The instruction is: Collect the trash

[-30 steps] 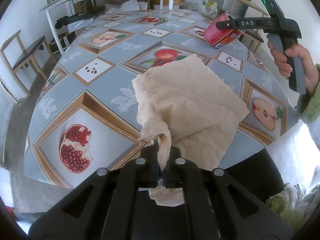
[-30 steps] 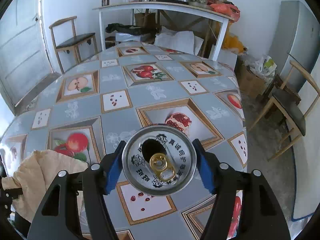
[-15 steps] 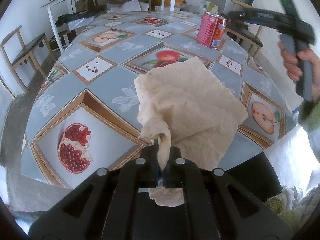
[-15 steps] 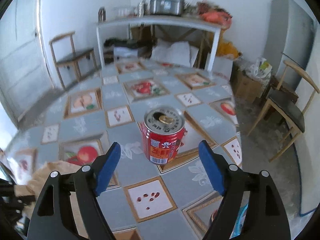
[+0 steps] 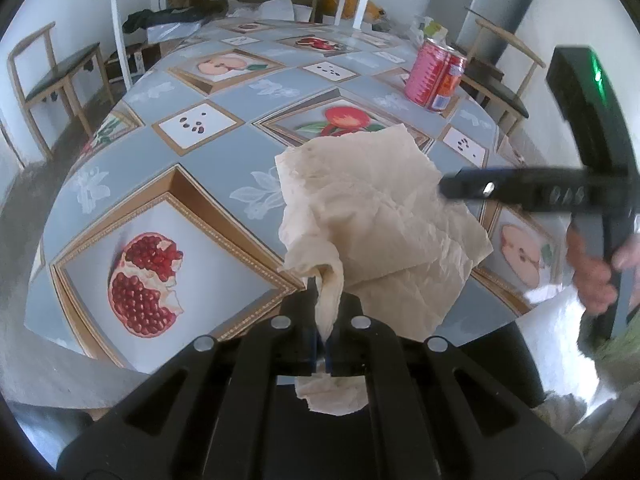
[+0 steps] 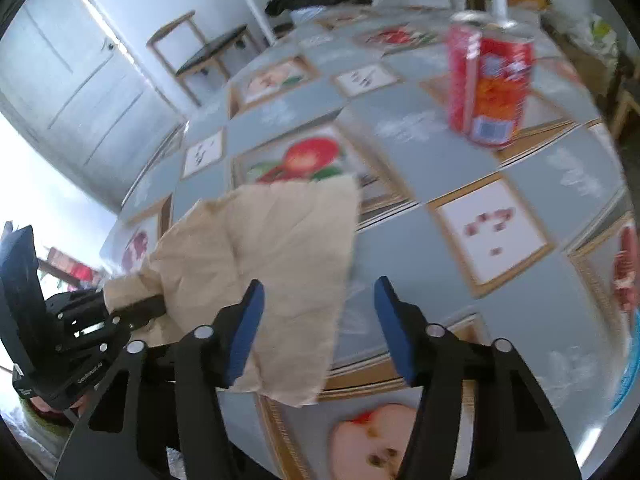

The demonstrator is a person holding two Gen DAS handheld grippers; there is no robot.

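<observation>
On table (image 5: 224,148), can (image 5: 435,75) stands; left tongs (image 5: 322,332) pinch napkin (image 5: 380,220); right tongs (image 6: 320,328) gape.

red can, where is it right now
The red can stands upright on the table, far right in the left wrist view, beyond the beige napkin and clear of the open right tongs.

Napkin (image 5: 376,216) hangs over table (image 5: 208,148) edge, blocking near-centre. R gripper (image 6: 318,324), jaws wide, sits just beside napkin's right edge, crowding that side. Can (image 5: 434,74) stands well beyond napkin, far right. Cloth left of napkin is bare: free passage.
</observation>
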